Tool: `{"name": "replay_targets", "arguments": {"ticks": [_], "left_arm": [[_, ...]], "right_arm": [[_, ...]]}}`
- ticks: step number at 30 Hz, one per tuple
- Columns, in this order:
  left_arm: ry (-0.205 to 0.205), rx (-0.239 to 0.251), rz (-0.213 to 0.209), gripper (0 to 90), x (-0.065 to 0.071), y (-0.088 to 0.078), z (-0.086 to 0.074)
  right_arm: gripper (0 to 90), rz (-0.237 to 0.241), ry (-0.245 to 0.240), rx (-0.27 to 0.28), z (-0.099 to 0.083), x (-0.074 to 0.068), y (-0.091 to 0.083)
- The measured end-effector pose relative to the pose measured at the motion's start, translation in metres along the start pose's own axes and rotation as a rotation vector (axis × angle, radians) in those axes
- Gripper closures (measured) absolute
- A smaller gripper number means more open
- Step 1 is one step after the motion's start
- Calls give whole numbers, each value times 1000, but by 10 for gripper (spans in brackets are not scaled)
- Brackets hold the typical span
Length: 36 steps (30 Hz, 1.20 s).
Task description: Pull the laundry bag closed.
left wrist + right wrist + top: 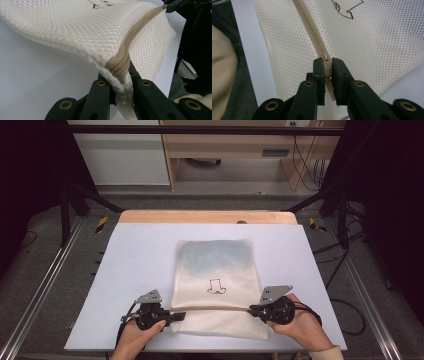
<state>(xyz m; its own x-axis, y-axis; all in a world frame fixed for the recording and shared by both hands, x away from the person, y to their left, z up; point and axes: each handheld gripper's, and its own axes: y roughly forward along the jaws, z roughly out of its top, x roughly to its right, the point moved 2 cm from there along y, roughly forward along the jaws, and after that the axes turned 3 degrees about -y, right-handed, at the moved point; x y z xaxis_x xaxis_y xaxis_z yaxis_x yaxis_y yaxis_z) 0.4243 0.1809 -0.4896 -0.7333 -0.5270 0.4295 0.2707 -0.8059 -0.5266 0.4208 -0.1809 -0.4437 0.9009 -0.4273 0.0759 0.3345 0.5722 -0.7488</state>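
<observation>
A cream mesh bag (pixel 215 270) lies flat on the white board (pixel 135 270), with a small dark drawing (pixel 216 286) on it and something bluish inside its far half. A tan zipper (pixel 215 309) runs across its near end. My left gripper (pixel 181 315) is shut on the bag's left edge at the zipper's end, and in the left gripper view its jaws pinch the mesh and tan tape (pixel 120 72). My right gripper (pixel 252 309) is shut on the zipper pull (pixel 326 62) at the bag's right edge. The bag's near end is lifted slightly between them.
The board rests on a wooden table whose far edge (pixel 207 216) shows beyond it. Metal rails (pixel 45 280) run along both sides of the table. A pale cabinet (pixel 120 155) and wooden shelving stand farther back. Cables trail on the floor at the right.
</observation>
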Motion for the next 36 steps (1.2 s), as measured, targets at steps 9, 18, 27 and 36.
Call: {"name": "replay_targets", "arguments": {"ticks": [9, 18, 27, 36], "left_arm": [[4, 3, 4, 847, 0, -1, 0], [3, 10, 3, 847, 0, -2, 1], [8, 16, 6, 847, 1, -2, 1], [8, 20, 8, 847, 1, -3, 2]], "right_arm": [[821, -13, 18, 1, -7, 4, -6], [821, -16, 17, 2, -10, 4, -7], [821, -22, 32, 3, -15, 6, -9], [822, -31, 45, -3, -20, 7, -12]]}}
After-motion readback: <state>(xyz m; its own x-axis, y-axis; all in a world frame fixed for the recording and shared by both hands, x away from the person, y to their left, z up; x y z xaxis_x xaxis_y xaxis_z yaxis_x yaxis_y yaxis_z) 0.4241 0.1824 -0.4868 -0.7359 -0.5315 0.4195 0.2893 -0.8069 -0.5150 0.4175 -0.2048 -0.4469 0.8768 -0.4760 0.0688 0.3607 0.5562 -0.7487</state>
